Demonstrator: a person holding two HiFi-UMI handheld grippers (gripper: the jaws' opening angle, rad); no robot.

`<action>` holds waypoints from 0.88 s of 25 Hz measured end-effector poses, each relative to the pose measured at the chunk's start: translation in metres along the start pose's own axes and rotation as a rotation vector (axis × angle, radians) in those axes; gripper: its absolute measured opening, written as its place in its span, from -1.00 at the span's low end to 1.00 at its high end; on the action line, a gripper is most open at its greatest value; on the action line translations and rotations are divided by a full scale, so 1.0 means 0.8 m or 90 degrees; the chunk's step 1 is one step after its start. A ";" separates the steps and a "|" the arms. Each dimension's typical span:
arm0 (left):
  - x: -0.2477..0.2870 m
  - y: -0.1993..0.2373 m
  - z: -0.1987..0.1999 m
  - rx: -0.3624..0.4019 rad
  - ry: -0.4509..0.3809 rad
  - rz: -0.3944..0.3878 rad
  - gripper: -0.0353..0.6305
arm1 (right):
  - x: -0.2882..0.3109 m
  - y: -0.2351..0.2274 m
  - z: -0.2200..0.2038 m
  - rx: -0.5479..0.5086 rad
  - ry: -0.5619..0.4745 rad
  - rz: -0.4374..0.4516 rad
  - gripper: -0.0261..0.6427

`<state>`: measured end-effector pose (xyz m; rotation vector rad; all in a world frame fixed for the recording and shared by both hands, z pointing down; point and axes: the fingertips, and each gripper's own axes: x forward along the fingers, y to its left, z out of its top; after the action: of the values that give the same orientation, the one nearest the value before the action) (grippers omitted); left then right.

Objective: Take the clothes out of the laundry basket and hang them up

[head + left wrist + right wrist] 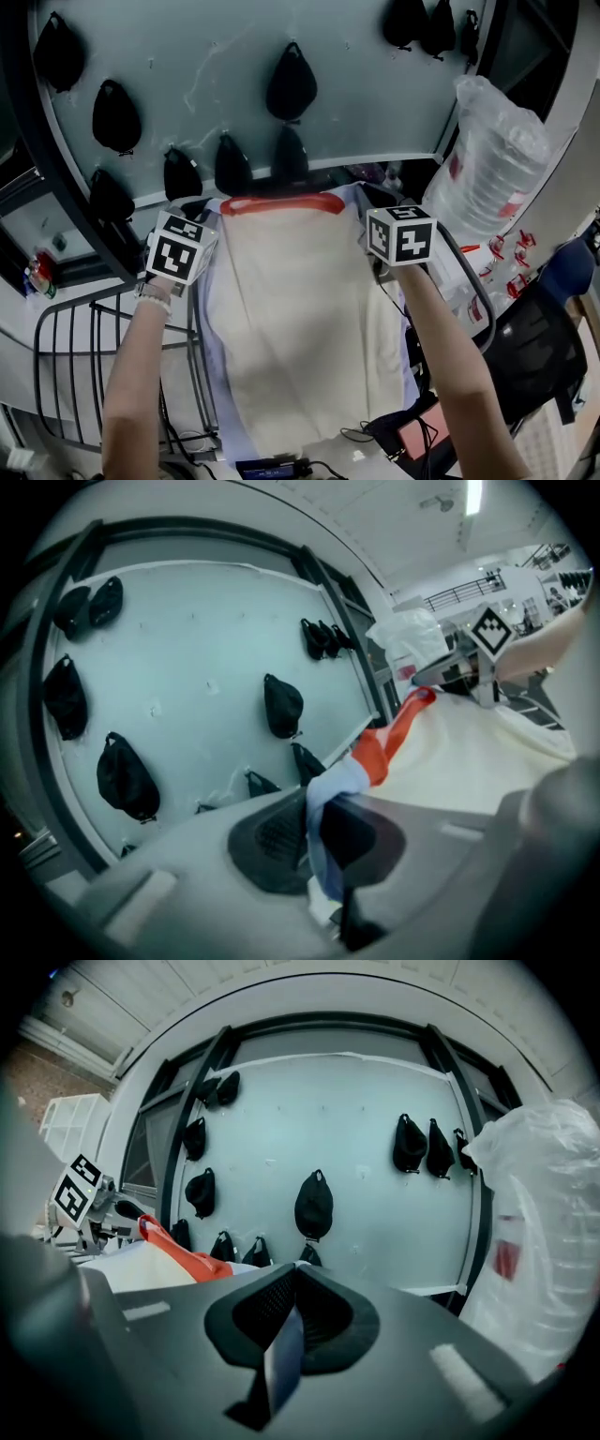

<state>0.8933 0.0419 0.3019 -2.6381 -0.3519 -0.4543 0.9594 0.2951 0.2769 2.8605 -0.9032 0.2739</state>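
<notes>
1. The head camera is looking steeply down from above the forearms. It is taking in the left gripper (194, 225), the right gripper (377, 223), the cloth (291, 309) between them and the panel (234, 75) beyond.
2. The left gripper camera is sitting close behind its jaws and facing along them toward the panel. It is catching the right gripper at its right edge.
3. The right gripper camera is riding close behind its own jaws and facing the panel squarely. It is catching the left gripper at its left edge.
4. All three views are sharing the panel, its pouches (291, 84), the cloth's red hem (281, 203) and the plastic bag (492, 155).
</notes>
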 end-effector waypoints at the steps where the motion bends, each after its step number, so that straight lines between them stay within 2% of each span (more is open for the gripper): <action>1: 0.008 -0.002 -0.012 0.002 0.014 -0.004 -0.84 | 0.008 0.000 -0.010 -0.004 0.012 -0.001 -0.90; 8: 0.063 -0.026 -0.091 -0.014 0.097 -0.032 -0.82 | 0.059 0.002 -0.096 -0.020 0.105 -0.008 -0.90; 12: 0.083 -0.040 -0.131 -0.013 0.144 -0.048 -0.74 | 0.076 0.008 -0.139 -0.044 0.164 0.003 -0.90; 19: 0.089 -0.058 -0.171 -0.006 0.189 -0.089 -0.47 | 0.087 0.024 -0.183 -0.098 0.234 0.036 -0.89; 22: 0.082 -0.060 -0.172 -0.009 0.190 -0.105 -0.31 | 0.085 0.027 -0.188 -0.101 0.246 0.051 -0.74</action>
<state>0.9029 0.0315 0.4606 -2.5139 -0.4723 -0.8931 0.9815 0.2664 0.4395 2.5044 -0.9126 0.7015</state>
